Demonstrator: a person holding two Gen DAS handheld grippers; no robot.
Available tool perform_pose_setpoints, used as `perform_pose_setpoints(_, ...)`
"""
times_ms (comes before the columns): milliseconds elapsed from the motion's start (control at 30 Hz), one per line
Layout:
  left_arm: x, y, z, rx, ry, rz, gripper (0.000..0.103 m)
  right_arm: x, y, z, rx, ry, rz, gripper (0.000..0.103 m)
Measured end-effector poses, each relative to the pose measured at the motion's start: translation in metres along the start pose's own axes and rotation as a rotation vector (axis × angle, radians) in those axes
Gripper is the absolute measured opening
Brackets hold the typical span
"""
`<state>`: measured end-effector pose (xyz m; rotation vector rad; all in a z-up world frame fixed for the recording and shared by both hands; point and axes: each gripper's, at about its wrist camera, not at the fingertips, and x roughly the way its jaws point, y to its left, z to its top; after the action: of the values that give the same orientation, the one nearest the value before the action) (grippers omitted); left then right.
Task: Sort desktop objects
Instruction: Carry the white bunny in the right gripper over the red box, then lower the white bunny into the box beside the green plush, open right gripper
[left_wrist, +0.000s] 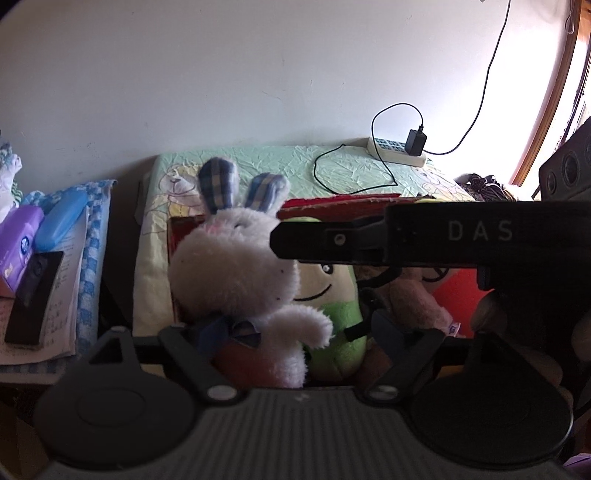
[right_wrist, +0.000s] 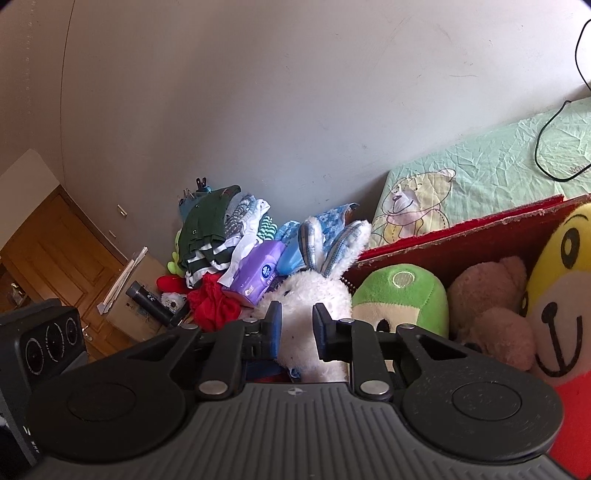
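the right gripper (right_wrist: 295, 328) pinches the head of a white plush rabbit (right_wrist: 314, 306), its two black fingers (right_wrist: 273, 325) pressed into the fur on either side, with the blue checked ears rising just beyond the fingertips. from the left wrist view the same gripper reaches in level from the right side, its dark body lettered "das", its tip meeting the rabbit (left_wrist: 236, 266) at the cheek. the rabbit stands upright at the near left corner of a red box (right_wrist: 461, 236), its body at the box's edge.

the left gripper (left_wrist: 295, 332) is spread wide and holds nothing; its fingers (left_wrist: 177, 336) sit low on either side of the rabbit's body, the toy's arm and blue bow lying between them, and contact cannot be made out.

beyond the right fingers, inside the box, lie a green plush (right_wrist: 402, 295), a pink plush bear (right_wrist: 491, 299) and, farthest right, a yellow plush (right_wrist: 557, 288). the box rests on a pale green cloth (left_wrist: 332, 166) printed with a bear, where a white power strip (left_wrist: 395, 151) with a black adapter lies at the far edge by the wall. left of the left fingers, a purple tissue pack (left_wrist: 18, 240), a blue case (left_wrist: 61, 221) and a black phone (left_wrist: 35, 295) rest on papers.
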<state>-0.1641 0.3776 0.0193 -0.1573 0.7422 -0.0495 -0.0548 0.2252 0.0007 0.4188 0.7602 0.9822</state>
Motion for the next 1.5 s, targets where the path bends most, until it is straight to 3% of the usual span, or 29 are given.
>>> perform_pose_setpoints(333,0.016,0.008,0.01,0.016,0.015,0.017,0.088,0.016,-0.013,-0.001,0.037,0.046,-0.023,0.022)
perform_pose_setpoints(467,0.02,0.004,0.01,0.028,0.022,0.01,0.096,0.019,-0.024,-0.002,0.089,0.06,-0.006,0.023)
perform_pose_setpoints(833,0.023,-0.004,0.01,0.017,0.027,0.043,0.1,0.015,-0.041,-0.005,0.219,0.075,0.062,0.028)
perform_pose_setpoints(1200,0.022,-0.007,0.012,-0.006,0.044,0.083,0.101,0.008,-0.041,-0.009,0.212,0.032,0.095,0.034)
perform_pose_setpoints(1500,0.017,-0.006,0.013,-0.039,0.068,0.121,0.101,-0.005,-0.046,-0.012,0.233,-0.005,0.078,0.029)
